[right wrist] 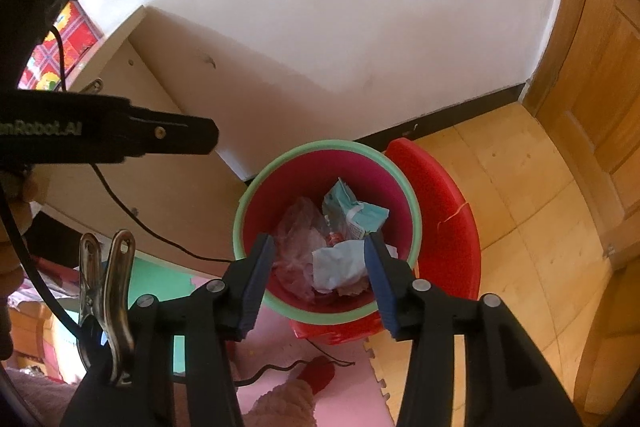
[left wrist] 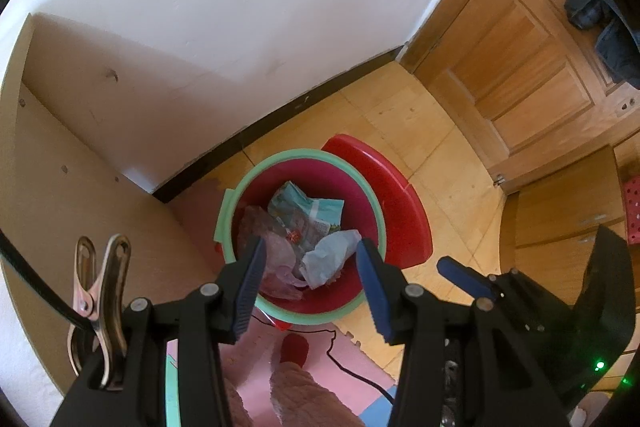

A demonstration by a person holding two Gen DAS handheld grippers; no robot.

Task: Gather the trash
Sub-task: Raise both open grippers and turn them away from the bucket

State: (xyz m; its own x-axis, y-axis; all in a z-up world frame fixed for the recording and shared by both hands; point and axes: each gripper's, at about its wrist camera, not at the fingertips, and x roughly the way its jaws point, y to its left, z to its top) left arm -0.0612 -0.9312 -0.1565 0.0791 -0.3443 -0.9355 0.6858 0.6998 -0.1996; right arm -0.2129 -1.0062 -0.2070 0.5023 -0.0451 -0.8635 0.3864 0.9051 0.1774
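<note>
A red bin with a green rim (left wrist: pixel 304 155) (right wrist: pixel 332 145) stands on the floor by the wall. Inside lie a teal snack packet (left wrist: pixel 308 211) (right wrist: pixel 352 211), a crumpled white paper (left wrist: pixel 328 259) (right wrist: pixel 336 267) and a pinkish plastic bag (left wrist: pixel 276 259) (right wrist: pixel 300 239). My left gripper (left wrist: pixel 311 251) hangs over the bin, open, with nothing between its blue pads. My right gripper (right wrist: pixel 319 247) is also above the bin and open; the white paper seen between its fingers lies down in the bin. One right finger (left wrist: pixel 464 275) shows at the bin's right side.
A red lid (left wrist: pixel 400 211) (right wrist: pixel 452 227) leans behind the bin on its right. A beige cabinet side (left wrist: pixel 80 147) stands to the left, a wooden door (left wrist: pixel 520 67) to the right. A black cable (left wrist: pixel 340 363) crosses pink foam mats beside a person's red slipper (left wrist: pixel 294 349).
</note>
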